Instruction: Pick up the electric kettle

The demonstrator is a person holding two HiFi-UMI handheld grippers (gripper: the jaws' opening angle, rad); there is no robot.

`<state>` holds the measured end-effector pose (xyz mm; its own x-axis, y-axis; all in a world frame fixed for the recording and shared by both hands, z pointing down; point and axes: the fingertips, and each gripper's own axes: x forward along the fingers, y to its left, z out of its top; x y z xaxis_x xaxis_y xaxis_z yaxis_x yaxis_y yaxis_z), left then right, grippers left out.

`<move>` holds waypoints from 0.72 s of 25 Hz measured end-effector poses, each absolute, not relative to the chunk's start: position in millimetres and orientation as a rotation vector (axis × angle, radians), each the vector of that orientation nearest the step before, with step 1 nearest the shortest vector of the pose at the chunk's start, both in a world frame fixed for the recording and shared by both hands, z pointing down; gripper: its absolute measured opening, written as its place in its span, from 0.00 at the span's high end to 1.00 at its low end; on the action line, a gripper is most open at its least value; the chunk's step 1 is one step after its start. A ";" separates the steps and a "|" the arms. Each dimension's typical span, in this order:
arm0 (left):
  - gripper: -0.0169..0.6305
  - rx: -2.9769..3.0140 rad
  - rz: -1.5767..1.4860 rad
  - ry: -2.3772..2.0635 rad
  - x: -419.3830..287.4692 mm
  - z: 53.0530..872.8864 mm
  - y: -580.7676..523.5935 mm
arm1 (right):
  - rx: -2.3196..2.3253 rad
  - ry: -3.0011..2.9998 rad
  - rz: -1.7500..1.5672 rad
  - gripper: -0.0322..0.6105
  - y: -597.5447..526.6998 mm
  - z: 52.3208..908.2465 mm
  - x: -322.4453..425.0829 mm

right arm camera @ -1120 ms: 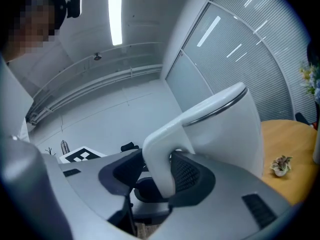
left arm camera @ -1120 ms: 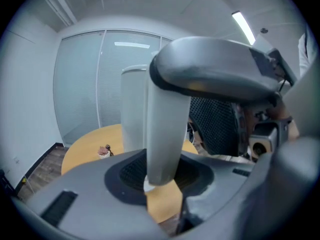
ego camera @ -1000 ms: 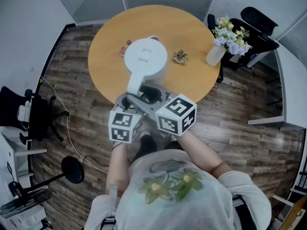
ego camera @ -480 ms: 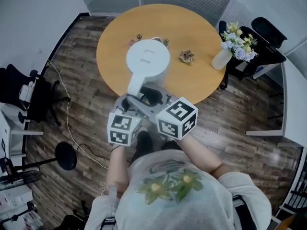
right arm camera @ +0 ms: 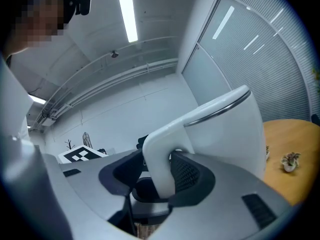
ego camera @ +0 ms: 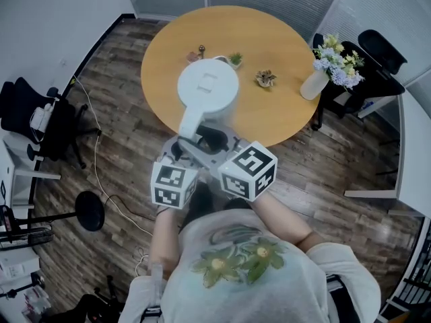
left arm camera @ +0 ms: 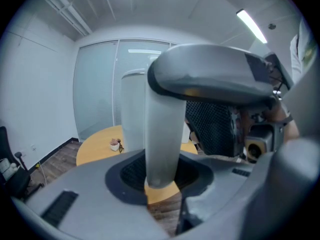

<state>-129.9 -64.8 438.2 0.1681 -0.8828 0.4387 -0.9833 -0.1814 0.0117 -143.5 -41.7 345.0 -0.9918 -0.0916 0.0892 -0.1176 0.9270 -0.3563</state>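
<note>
Clamping the handle (ego camera: 190,121) of the kettle (ego camera: 207,88) with the left gripper (ego camera: 180,145), pads tight on both sides of it. Gripping that same handle with the right gripper (ego camera: 217,140) too, just beside the left. Holding the kettle upright, lid up, over the near side of the table (ego camera: 276,116). Spotting a plant (ego camera: 235,59) and a vase (ego camera: 314,84) further back on the tabletop, well apart from the kettle.

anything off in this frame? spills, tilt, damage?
Nothing stands out. The kettle is upright with its lid shut, the left gripper and right gripper both clamped on its handle. The vase stands upright on the table; no spill or damage visible.
</note>
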 end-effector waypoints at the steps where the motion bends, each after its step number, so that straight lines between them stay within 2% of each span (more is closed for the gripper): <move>1: 0.78 2.155 0.488 -1.791 -128.5 438.3 -63.3 | 0.161 -3.014 0.563 0.66 -39.9 345.6 -142.2; 18: 0.79 2.171 0.511 -1.780 -118.1 436.7 -56.9 | 0.163 -3.021 0.558 0.67 -33.7 344.1 -132.4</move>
<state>-118.1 -56.9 436.7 0.1749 -0.8789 0.4438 -0.9805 -0.1967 -0.0032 -132.4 -33.7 344.1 -0.9923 -0.0918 0.0834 -0.1156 0.9288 -0.3521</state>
